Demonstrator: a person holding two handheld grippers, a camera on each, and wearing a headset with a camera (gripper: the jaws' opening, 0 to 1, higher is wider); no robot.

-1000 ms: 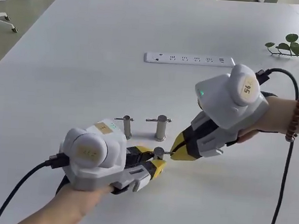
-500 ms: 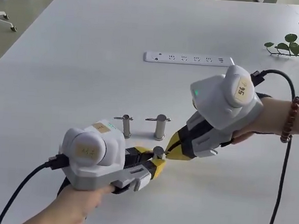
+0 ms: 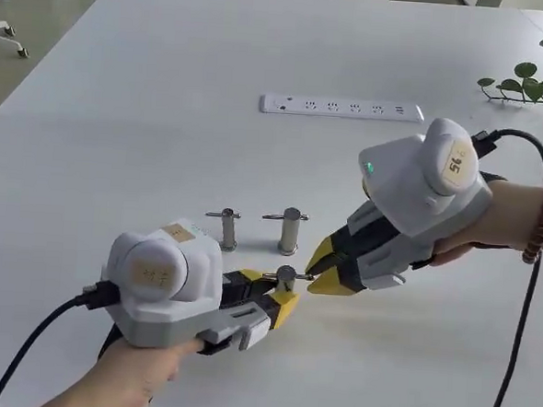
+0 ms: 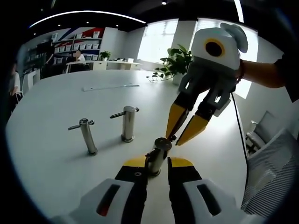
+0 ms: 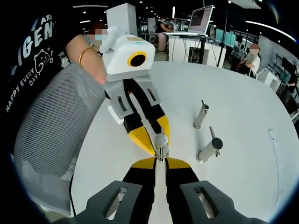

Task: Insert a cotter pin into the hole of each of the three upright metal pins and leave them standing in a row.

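Pin up front, a short shiny steel cylinder (image 3: 286,278), stands upright on the smooth white worktop (image 3: 166,114), its base clamped in the left gripper (image 3: 280,297). The right gripper (image 3: 317,272) pinches a thin wire cotter pin (image 3: 301,277) lying level, tip at the cylinder's head. Behind, a second steel pin (image 3: 228,230) and a third steel pin (image 3: 291,232) stand upright, cotters crosswise

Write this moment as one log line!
left gripper: shut on front pin | right gripper: shut on cotter pin, at pin head | back pins: cottered
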